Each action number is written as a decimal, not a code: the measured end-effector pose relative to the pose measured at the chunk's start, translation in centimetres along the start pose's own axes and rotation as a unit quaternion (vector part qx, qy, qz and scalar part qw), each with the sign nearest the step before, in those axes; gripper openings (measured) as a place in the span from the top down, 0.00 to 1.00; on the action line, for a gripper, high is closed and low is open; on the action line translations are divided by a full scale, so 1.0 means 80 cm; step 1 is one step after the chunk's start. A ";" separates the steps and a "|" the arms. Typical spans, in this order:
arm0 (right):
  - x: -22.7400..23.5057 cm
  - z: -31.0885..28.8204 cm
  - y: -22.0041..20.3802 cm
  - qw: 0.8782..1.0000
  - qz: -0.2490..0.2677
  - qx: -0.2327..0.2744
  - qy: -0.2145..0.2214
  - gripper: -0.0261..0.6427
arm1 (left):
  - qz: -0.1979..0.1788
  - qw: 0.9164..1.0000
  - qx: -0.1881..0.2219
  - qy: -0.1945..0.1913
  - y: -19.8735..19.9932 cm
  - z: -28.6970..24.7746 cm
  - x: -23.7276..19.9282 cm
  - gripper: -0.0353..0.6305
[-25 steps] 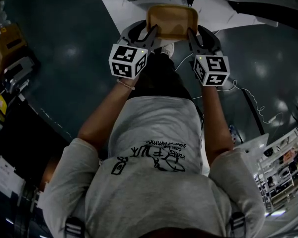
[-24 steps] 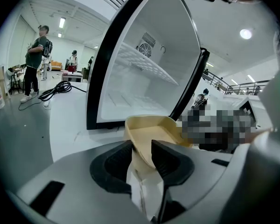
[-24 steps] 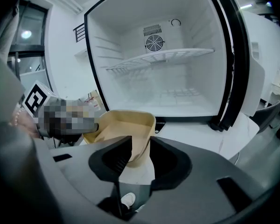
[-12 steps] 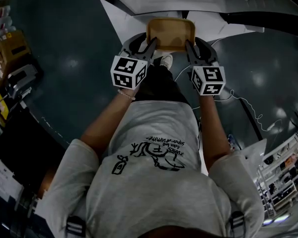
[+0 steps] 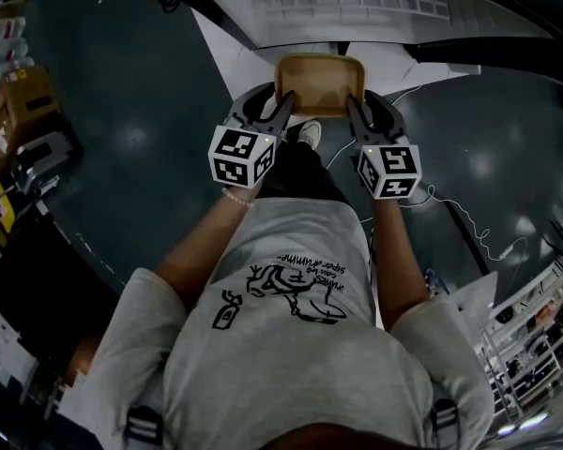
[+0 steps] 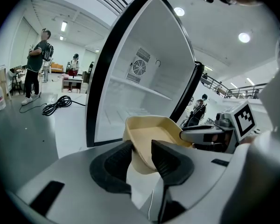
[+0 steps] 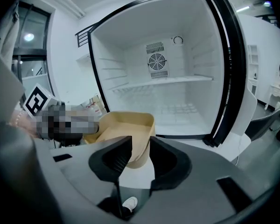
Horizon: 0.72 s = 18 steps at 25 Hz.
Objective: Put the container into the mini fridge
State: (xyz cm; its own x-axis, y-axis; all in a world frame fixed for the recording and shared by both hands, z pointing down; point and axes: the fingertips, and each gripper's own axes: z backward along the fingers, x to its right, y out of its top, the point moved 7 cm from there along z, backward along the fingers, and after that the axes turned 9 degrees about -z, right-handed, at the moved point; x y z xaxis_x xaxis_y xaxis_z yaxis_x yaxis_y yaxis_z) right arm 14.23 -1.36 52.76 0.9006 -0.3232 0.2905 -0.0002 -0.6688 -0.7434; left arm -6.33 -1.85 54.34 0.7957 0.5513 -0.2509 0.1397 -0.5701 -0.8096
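Note:
A shallow tan container (image 5: 320, 84) hangs in the air between both grippers, in front of the open white mini fridge (image 7: 172, 85). My left gripper (image 5: 283, 103) is shut on the container's (image 6: 149, 141) left wall. My right gripper (image 5: 351, 103) is shut on its (image 7: 126, 136) right wall. The container looks empty. The fridge interior (image 6: 140, 85) shows a rear fan and one wire shelf, with nothing on it.
The fridge door (image 5: 357, 3) stands swung open ahead, its inner face up in the head view. A white cable (image 5: 450, 204) trails over the dark floor at right. Boxes and clutter (image 5: 19, 111) line the left side. People (image 6: 37, 62) stand far off in the room.
Both grippers have risen with the container held between them, and the fridge door fills more of the head view's top.

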 end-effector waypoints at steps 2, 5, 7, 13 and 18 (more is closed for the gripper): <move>-0.001 0.006 0.005 1.000 -0.002 0.003 0.000 0.77 | 0.001 1.000 0.002 -0.002 0.004 0.004 0.003 0.74; -0.005 0.017 0.012 1.000 -0.003 0.007 0.001 0.77 | 0.002 1.000 0.004 -0.004 0.009 0.010 0.009 0.74; -0.008 0.023 0.018 1.000 -0.001 0.010 0.002 0.77 | 0.003 1.000 0.007 -0.005 0.014 0.014 0.012 0.74; -0.015 0.044 0.032 1.000 -0.001 0.020 0.005 0.77 | -0.001 1.000 0.014 -0.006 0.033 0.029 0.021 0.74; -0.019 0.056 0.043 1.000 0.002 0.025 0.008 0.77 | 0.001 1.000 0.022 -0.003 0.047 0.038 0.027 0.74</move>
State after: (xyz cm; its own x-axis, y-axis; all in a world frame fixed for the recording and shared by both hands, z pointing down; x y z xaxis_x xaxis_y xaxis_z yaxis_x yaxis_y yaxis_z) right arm 14.79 -0.18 47.10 0.8938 -0.3360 0.2969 0.0190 -0.6331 -0.7738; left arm -5.91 -0.95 49.14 0.7924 0.5540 -0.2552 0.1119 -0.5432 -0.8321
